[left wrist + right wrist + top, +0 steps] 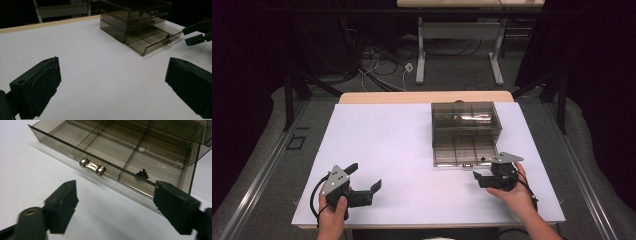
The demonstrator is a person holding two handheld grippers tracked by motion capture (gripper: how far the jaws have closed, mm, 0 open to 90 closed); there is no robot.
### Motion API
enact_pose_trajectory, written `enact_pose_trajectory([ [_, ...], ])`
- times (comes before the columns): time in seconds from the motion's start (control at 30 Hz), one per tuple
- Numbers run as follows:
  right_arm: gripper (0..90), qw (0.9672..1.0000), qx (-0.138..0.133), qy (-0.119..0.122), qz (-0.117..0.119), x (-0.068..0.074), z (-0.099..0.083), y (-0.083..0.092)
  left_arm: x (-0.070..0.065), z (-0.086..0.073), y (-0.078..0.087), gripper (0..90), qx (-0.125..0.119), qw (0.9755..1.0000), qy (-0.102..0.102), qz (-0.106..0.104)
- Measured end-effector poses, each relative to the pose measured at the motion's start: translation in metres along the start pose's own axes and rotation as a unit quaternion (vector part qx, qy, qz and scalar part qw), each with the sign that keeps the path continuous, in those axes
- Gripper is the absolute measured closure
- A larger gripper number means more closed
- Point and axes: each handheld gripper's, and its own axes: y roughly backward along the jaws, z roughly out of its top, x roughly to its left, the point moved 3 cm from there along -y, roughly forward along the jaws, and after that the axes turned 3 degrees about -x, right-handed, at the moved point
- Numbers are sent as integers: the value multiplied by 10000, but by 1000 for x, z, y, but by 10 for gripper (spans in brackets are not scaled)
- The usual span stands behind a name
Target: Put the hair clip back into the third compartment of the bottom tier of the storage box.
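A smoky see-through drawer cabinet point(466, 117) stands on the white table point(382, 145), right of centre. Its bottom drawer point(462, 155) is pulled out toward me and is split into several compartments. In the right gripper view the drawer front carries a shiny metal handle point(92, 166), and a small dark item point(142, 173) lies in one compartment. My right gripper point(478, 178) hovers just in front of the drawer, open, with nothing between its jaws point(116, 192). My left gripper point(366, 176) rests at the front left, open and empty point(112, 72); its view shows the right gripper point(197, 33) beside the drawer point(155, 42).
Beyond the table's far wooden edge point(427, 96) lie floor cables point(382, 65) and the legs of another table point(459, 35). Black frame posts stand at the left point(289, 100) and right point(562, 100). Bare white surface stretches between the left gripper and the cabinet.
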Motion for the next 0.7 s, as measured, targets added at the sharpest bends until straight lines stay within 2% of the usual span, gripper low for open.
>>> enact_pose_trajectory([
  [0.2,423,9998,68,3,167,0,0,-6,0,0,0,4,10,10000,-26,14],
  [0.33,445,9998,106,-139,107,2,0,-10,0,0,-1,4,13,10000,-10,13],
  [0.47,499,9995,305,-32,-27,5,0,-14,0,-1,-1,4,23,10000,9,10],
  [0.6,560,9985,431,-335,-26,5,1,-15,0,-1,-1,4,28,10000,10,10],
  [0.7,637,9985,379,-386,10,5,3,-16,0,-1,-1,4,27,10000,9,10],
])
